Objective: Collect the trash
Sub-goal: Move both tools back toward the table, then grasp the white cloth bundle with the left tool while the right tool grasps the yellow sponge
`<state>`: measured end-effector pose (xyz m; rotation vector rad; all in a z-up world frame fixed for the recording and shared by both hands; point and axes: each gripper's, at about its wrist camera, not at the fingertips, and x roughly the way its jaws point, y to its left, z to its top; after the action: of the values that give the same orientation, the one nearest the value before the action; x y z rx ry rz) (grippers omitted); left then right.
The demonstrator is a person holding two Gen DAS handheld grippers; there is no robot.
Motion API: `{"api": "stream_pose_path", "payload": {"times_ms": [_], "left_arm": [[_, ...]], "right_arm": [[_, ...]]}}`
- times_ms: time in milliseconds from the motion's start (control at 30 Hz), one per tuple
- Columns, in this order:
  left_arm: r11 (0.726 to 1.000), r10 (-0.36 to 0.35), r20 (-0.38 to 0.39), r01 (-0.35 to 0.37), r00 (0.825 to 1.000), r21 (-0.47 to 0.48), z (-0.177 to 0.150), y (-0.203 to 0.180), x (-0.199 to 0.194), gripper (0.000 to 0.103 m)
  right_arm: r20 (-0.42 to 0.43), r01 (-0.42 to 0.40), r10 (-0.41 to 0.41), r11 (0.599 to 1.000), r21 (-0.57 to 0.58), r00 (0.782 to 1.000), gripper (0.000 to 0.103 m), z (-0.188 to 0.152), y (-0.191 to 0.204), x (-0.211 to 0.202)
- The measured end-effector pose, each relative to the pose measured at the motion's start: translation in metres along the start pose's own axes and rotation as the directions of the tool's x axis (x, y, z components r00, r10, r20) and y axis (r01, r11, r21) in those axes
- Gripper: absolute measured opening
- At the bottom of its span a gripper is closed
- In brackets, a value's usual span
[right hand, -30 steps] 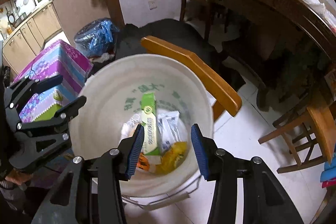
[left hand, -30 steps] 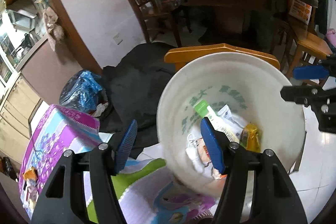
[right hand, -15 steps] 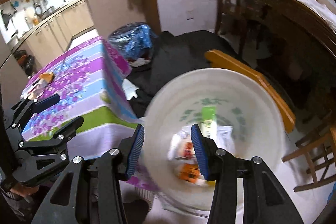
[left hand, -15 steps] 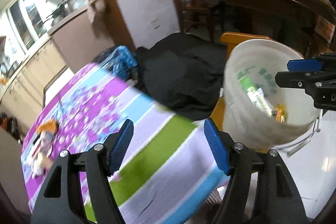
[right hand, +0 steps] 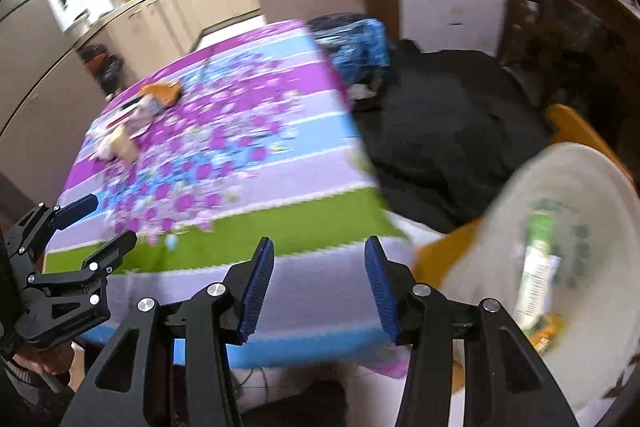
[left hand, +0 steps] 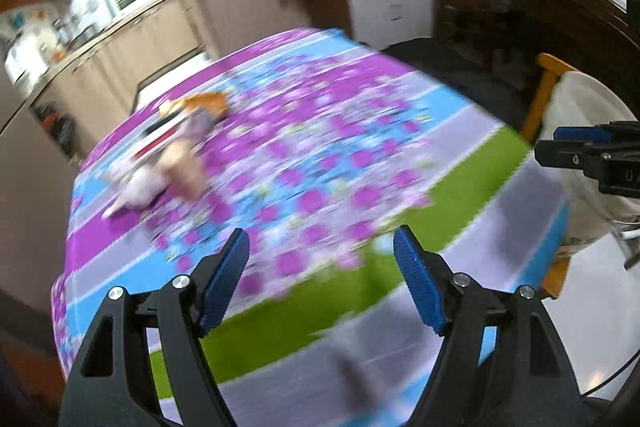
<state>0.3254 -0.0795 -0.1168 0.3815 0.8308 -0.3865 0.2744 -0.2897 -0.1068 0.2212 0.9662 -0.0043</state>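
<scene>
A blurred pile of wrappers and packets lies at the far left of the table with the purple, blue and green cloth; it also shows in the right wrist view. My left gripper is open and empty above the table's near side. My right gripper is open and empty over the table's near edge. A white bucket holding a green packet and other trash stands at the right, beside the table; its rim shows in the left wrist view.
A black cloth heap and a blue plastic bag lie on the floor beyond the table. A wooden chair is behind the bucket. Kitchen cabinets line the far left wall.
Both grippers have swung left from over the bucket to face the table. The bucket has slid to the right edge of both views. Both stay open and empty.
</scene>
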Motion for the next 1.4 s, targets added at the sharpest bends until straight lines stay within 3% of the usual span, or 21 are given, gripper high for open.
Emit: {"api": "stream_pose_path", "payload": {"times_ms": [167,333,400,533,633,767,967,1033,1100,1133,1167,1200,1233,1267,1300,1333,1400], "left_arm": [[0.994,0.070,-0.035,-0.072,0.997,-0.081,-0.019,0.060,0.008,0.074],[0.982,0.122,-0.065,-0.130,0.990,-0.138,-0.028,0.128,0.020,0.075],[0.980,0.123,-0.057,-0.131,0.991,-0.150,-0.027,0.157,0.025,0.076],[0.980,0.133,-0.054,-0.140,0.990,-0.145,-0.020,0.203,0.041,0.078],[0.985,0.070,-0.061,-0.079,0.996,-0.155,-0.013,0.232,0.059,0.078],[0.995,0.004,-0.014,-0.006,1.000,-0.100,0.000,0.240,0.075,0.078],[0.997,-0.071,0.013,0.071,0.997,0.043,0.019,0.221,0.095,0.084],[0.992,-0.103,-0.004,0.103,0.995,0.070,0.019,0.217,0.100,0.084],[0.990,-0.114,-0.033,0.116,0.993,0.079,0.016,0.215,0.106,0.084],[0.989,-0.119,-0.048,0.122,0.992,0.078,0.013,0.215,0.110,0.084],[0.989,-0.132,-0.039,0.134,0.990,0.066,0.011,0.217,0.109,0.076],[0.983,-0.176,-0.040,0.178,0.984,0.050,0.010,0.219,0.108,0.061],[0.979,-0.198,-0.036,0.199,0.980,0.042,0.008,0.219,0.106,0.054],[0.978,-0.202,-0.033,0.203,0.979,0.040,0.007,0.219,0.105,0.038],[0.977,-0.208,-0.026,0.209,0.978,0.044,0.005,0.215,0.101,0.013],[0.977,-0.209,-0.024,0.210,0.978,0.046,0.003,0.212,0.099,0.005],[0.976,-0.217,-0.025,0.218,0.976,0.027,-0.005,0.206,0.092,0.003]], "right_arm": [[-0.015,-0.090,0.089,0.989,-0.116,0.996,0.052,0.011,0.065,0.037],[-0.009,-0.163,0.166,0.951,-0.262,0.986,0.057,0.030,0.131,0.069],[0.001,-0.178,0.187,0.934,-0.310,0.982,0.069,0.038,0.150,0.078],[-0.006,-0.231,0.248,0.896,-0.380,0.969,0.077,0.061,0.185,0.098],[-0.009,-0.256,0.277,0.875,-0.411,0.961,0.083,0.081,0.206,0.117],[-0.047,-0.293,0.303,0.855,-0.427,0.952,0.085,0.097,0.221,0.139],[-0.064,-0.307,0.317,0.818,-0.486,0.946,0.084,0.113,0.237,0.161],[-0.072,-0.317,0.327,0.803,-0.505,0.942,0.078,0.114,0.241,0.167],[-0.084,-0.323,0.328,0.793,-0.517,0.941,0.063,0.113,0.244,0.174],[-0.079,-0.322,0.331,0.790,-0.522,0.940,0.062,0.113,0.245,0.175],[-0.082,-0.332,0.342,0.785,-0.522,0.936,0.057,0.112,0.243,0.175],[-0.088,-0.343,0.351,0.781,-0.522,0.932,0.039,0.113,0.243,0.176],[-0.092,-0.353,0.359,0.779,-0.518,0.929,0.035,0.112,0.244,0.176],[-0.091,-0.354,0.361,0.782,-0.513,0.928,0.035,0.111,0.243,0.176],[-0.087,-0.355,0.363,0.786,-0.507,0.928,0.034,0.110,0.241,0.174],[-0.086,-0.357,0.365,0.788,-0.501,0.927,0.034,0.109,0.240,0.173],[-0.076,-0.362,0.374,0.796,-0.485,0.924,0.033,0.103,0.233,0.167]]}}
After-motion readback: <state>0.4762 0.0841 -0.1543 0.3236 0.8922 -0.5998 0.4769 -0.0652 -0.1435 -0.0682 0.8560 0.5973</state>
